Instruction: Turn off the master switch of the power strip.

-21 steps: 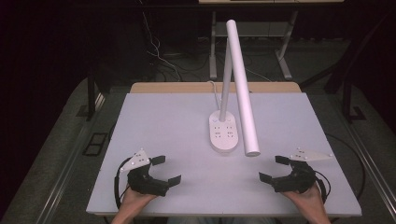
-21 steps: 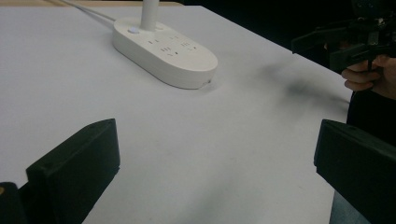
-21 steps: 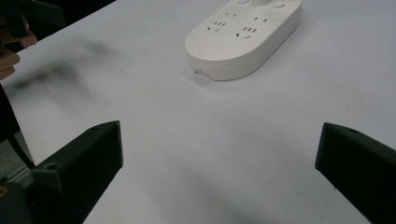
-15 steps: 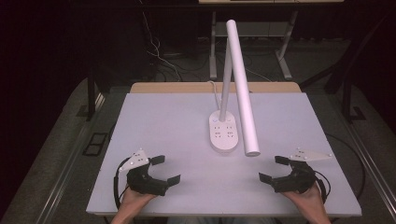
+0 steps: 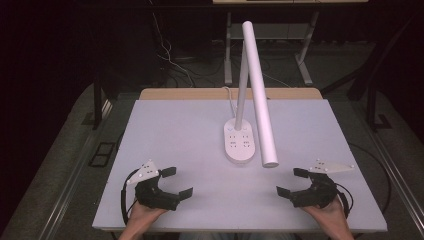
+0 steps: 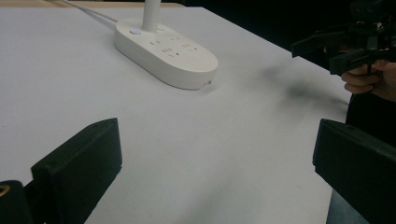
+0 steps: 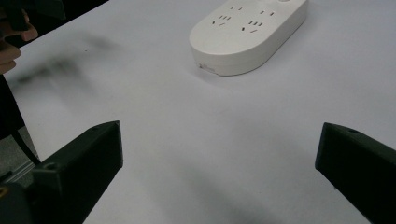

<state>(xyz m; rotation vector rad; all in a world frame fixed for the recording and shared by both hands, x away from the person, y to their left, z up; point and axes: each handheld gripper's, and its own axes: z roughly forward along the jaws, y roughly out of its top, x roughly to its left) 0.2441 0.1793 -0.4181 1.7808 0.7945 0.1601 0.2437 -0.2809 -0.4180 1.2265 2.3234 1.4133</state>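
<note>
White lamp base (image 5: pixel 240 146) sits between and beyond each open, seemingly empty hand-held gripper (image 5: pixel 177 182) (image 5: pixel 288 181).

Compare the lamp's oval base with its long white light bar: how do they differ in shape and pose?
The base is flat, oval and lies on the table, with sockets on top; the light bar is long, round and slants above it, its lower end hanging clear. Both are white.

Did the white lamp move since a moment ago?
No. The lamp sits at the same spot on the table, its base just as far from the table's wooden back edge as before.
</note>
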